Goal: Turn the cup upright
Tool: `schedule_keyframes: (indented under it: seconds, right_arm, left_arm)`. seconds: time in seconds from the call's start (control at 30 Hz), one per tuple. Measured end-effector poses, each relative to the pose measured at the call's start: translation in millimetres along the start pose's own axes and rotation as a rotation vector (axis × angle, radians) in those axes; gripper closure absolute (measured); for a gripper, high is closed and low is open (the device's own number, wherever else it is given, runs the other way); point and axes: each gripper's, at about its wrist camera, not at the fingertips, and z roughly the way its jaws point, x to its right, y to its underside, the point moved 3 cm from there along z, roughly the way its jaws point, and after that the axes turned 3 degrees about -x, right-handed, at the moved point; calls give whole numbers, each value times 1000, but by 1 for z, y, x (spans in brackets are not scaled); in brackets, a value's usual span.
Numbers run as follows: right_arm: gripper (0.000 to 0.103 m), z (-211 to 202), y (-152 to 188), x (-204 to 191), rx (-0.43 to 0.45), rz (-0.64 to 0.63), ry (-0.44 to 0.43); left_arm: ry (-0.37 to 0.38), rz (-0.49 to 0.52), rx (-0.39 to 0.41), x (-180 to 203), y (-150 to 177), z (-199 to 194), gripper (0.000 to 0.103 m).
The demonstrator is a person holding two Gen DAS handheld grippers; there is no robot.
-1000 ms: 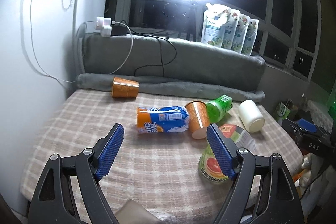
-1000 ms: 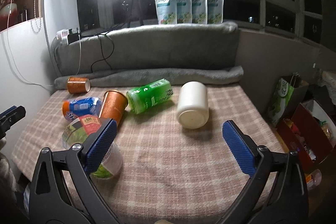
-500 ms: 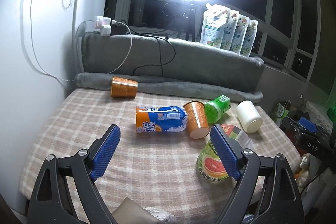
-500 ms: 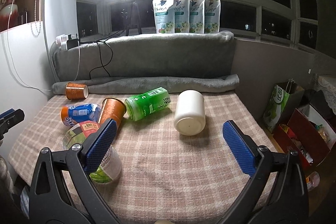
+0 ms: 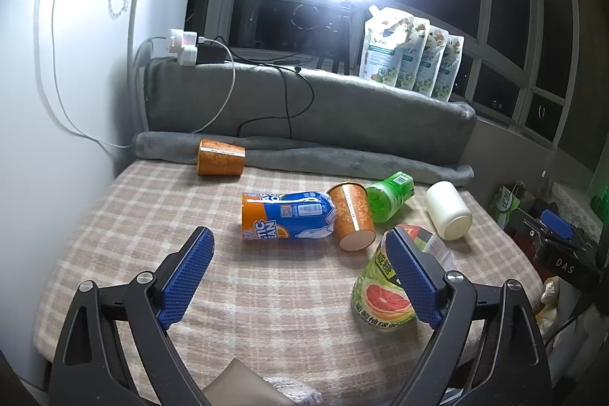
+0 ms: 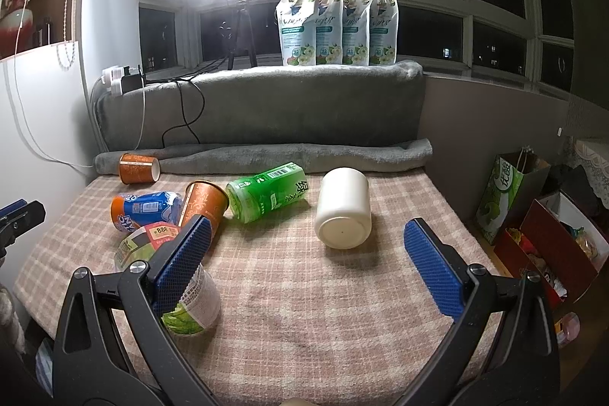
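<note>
A white cup (image 6: 344,212) lies on its side on the checked cloth, its base toward me; it also shows in the left wrist view (image 5: 449,215). An orange paper cup (image 5: 352,215) lies tipped against a blue-orange can (image 5: 285,215); it shows in the right wrist view (image 6: 203,206) too. A second orange cup (image 5: 220,157) lies at the back by the grey roll. My left gripper (image 5: 300,273) is open and empty, short of the can. My right gripper (image 6: 304,261) is open and empty, just short of the white cup.
A green bottle (image 6: 268,193) lies between the orange cup and the white cup. A grapefruit-label container (image 5: 384,292) lies by my left gripper's right finger. A grey cushion (image 6: 266,105) backs the table. Bags and boxes (image 6: 548,231) stand off the right edge.
Both grippers have drawn back and risen a little, so the objects look smaller and farther. Neither gripper has taken hold of anything. Nothing on the cloth moved.
</note>
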Motion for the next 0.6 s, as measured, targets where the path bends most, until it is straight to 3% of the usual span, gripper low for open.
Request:
schedule_keyframes:
  seconds: [0.6]
  right_arm:
    - [0,1,1,-2,-6,-4,-3]
  left_arm:
    - [-4,11,13,-1,-2,-1,11]
